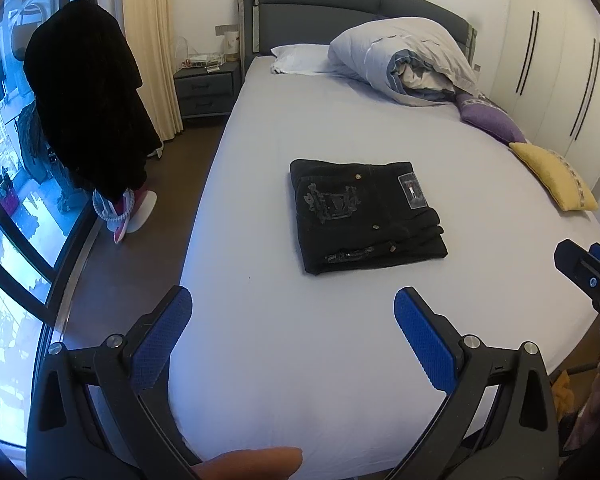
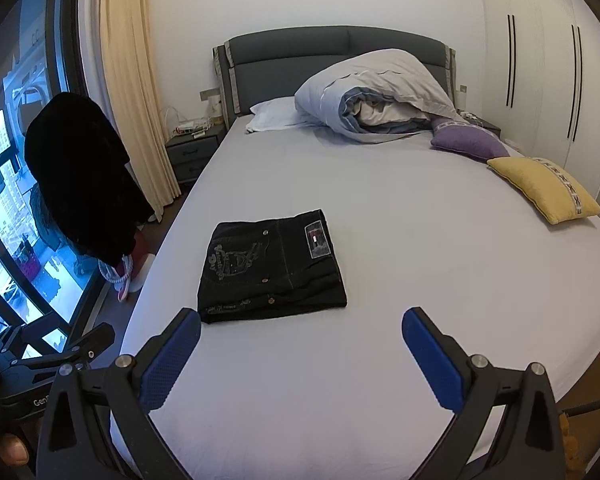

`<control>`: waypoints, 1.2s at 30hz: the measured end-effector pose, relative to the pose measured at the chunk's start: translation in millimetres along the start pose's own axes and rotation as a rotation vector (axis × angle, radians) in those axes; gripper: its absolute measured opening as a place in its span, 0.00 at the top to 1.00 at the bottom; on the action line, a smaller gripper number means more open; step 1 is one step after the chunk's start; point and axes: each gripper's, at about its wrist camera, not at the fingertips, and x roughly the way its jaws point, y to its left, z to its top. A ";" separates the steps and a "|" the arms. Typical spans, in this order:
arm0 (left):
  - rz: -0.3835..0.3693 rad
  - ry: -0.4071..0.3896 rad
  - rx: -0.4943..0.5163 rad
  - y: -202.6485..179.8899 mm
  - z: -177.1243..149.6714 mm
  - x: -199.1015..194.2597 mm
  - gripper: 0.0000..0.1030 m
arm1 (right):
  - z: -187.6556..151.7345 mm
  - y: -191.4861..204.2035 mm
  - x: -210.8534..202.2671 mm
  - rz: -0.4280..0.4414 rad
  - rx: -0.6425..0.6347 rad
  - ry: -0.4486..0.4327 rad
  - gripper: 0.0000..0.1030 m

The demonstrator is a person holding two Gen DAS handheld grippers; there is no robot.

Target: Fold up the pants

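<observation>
Black pants [image 1: 366, 216] folded into a compact rectangle, lying at centre frame on the pale sheet of the bed [image 1: 260, 184], patch and studs facing up. Left gripper [image 1: 293, 307] low in the frame, blue pads spread wide, holding nothing, well apart from the pants. Right gripper [image 1: 588, 276] partly visible at right edge. Rolled duvet [image 1: 404, 56] and white pillow [image 1: 300, 58] at upper centre by the grey headboard [image 1: 320, 4]. Purple cushion [image 1: 492, 118] and yellow cushion [image 1: 554, 180] at right. Dark garment [image 1: 88, 100] hanging at left beside the window [image 1: 4, 208].

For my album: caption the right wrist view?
Open right claw above a bed, folded black pants ahead.
</observation>
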 end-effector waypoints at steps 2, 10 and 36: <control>-0.002 0.004 0.000 1.9 1.7 2.5 0.00 | 0.5 -0.6 1.2 0.002 -0.004 0.005 0.00; 0.007 0.011 -0.002 0.5 -0.3 8.3 0.00 | -1.4 -0.3 7.4 0.012 -0.009 0.022 0.00; 0.011 0.028 -0.007 -3.9 -8.3 17.2 0.00 | -8.9 0.2 13.9 0.021 -0.007 0.040 0.00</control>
